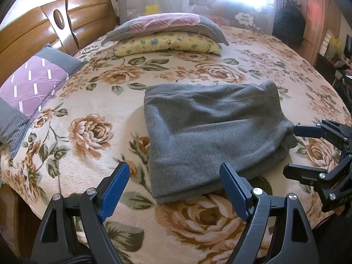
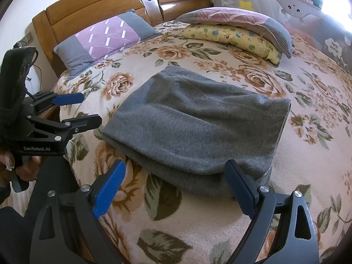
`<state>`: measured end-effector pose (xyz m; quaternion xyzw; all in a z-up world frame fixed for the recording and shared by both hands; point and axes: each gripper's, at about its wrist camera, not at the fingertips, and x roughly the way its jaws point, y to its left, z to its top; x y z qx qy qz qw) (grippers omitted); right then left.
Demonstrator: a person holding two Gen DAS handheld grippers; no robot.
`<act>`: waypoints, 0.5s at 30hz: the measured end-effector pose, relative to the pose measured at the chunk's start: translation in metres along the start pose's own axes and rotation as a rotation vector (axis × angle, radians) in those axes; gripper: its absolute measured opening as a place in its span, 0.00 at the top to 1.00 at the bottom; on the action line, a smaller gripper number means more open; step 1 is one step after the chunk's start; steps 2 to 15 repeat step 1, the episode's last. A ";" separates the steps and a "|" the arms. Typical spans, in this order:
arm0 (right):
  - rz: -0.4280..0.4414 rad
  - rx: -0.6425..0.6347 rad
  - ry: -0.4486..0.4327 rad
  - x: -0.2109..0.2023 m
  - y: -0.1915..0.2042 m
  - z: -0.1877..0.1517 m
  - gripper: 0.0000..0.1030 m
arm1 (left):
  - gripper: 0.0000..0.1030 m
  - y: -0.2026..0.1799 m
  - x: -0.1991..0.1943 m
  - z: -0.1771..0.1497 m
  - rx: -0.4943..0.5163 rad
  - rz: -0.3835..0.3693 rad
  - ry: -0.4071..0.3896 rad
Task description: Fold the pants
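The grey fleece pants (image 1: 209, 127) (image 2: 198, 123) lie folded into a thick rectangle on the floral blanket (image 1: 88, 132) (image 2: 198, 220). My left gripper (image 1: 173, 169) hovers open just short of the bundle's near edge, with nothing pinched between its blue pads. It also shows at the left of the right wrist view, the left gripper (image 2: 91, 108) open beside the bundle's left corner, held by a hand (image 2: 13, 165). My right gripper (image 2: 175, 165) stands wide open over the near edge of the pants. In the left wrist view the right gripper (image 1: 290, 151) is open by the bundle's right corner.
A purple and grey pillow (image 1: 33, 85) (image 2: 103, 37) leans on the wooden headboard (image 1: 72, 19) (image 2: 99, 6). Behind the pants a second pillow lies on a yellow printed cushion (image 1: 167, 44) (image 2: 237, 37). A grey mesh bed rail (image 1: 198, 0) (image 2: 286, 6) closes the far side.
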<state>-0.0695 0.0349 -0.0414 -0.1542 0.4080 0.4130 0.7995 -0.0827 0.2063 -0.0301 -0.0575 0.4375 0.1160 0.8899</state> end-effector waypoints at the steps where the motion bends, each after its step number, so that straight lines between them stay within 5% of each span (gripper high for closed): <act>1: 0.002 0.004 -0.003 -0.001 -0.001 0.000 0.11 | 0.18 -0.002 0.000 0.001 0.002 -0.002 0.003; 15: 0.002 0.004 -0.003 -0.001 -0.001 0.000 0.11 | 0.18 -0.002 0.000 0.001 0.002 -0.002 0.003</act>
